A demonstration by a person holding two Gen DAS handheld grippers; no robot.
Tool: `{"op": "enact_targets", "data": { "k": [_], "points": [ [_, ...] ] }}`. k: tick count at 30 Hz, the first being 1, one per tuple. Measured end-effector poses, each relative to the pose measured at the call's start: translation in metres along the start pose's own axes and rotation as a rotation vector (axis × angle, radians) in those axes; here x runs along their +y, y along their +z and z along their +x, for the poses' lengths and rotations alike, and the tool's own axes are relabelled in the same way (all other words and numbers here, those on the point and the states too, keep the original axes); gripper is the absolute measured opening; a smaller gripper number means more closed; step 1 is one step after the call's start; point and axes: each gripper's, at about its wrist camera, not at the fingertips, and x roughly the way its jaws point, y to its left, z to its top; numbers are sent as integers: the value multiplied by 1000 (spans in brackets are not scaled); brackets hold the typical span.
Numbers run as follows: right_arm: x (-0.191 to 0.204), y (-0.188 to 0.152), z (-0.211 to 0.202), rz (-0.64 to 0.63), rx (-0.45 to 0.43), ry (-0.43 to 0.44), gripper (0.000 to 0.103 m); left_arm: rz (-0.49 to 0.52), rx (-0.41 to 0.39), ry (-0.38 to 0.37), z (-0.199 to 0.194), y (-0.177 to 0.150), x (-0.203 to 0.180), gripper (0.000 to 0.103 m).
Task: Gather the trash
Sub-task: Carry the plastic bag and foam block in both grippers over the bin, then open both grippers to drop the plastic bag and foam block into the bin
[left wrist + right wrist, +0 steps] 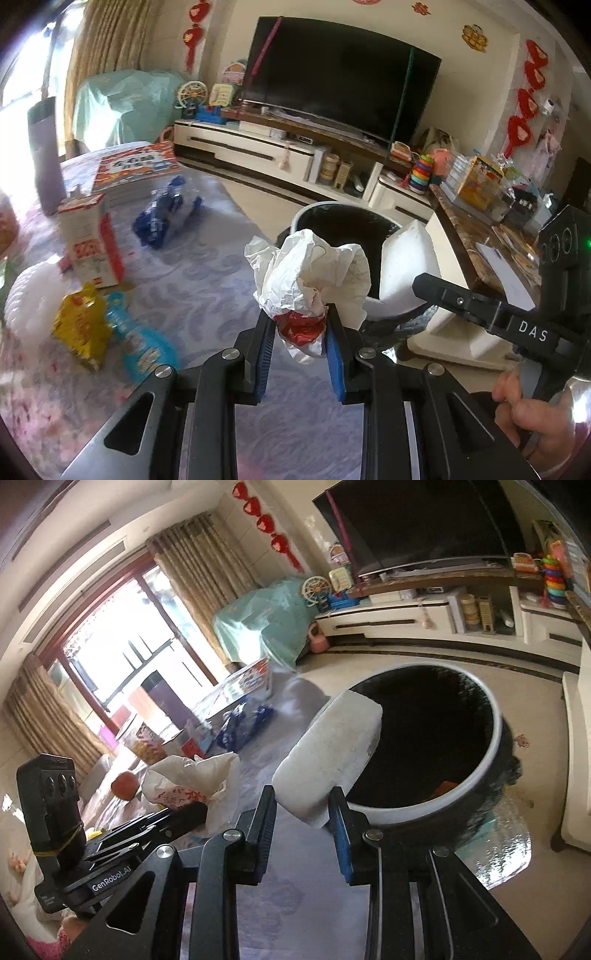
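Left hand-held gripper (300, 325) clamps a crumpled white paper wrapper with red print (308, 280); its lower end is hidden between the pads, and the wad rises upward. Right hand-held gripper (303, 806) pinches a white foam block (328, 753), long axis slanting up-right, overlapping the round white-rimmed black-lined bin (491, 753), whose contents are dark.

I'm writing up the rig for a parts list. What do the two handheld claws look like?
Both are black, angular linkages with silver pivot bolts and blue-padded fingers. The right claw is lettered "DAS"; the left claw reads "GenRobot.AI" and carries a boxy camera module bound by a yellow band.
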Motion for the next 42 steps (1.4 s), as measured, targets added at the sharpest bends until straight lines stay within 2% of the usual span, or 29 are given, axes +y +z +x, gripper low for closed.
{"op": "enact_targets", "data": {
  "k": [15,42],
  "points": [
    [-37,15,-4,25,-6,-53,29,49,31,-21,41,25,-25,25],
    [-53,31,7,24,27,-85,31,68,57,-25,86,59,-40,28]
  ]
}}
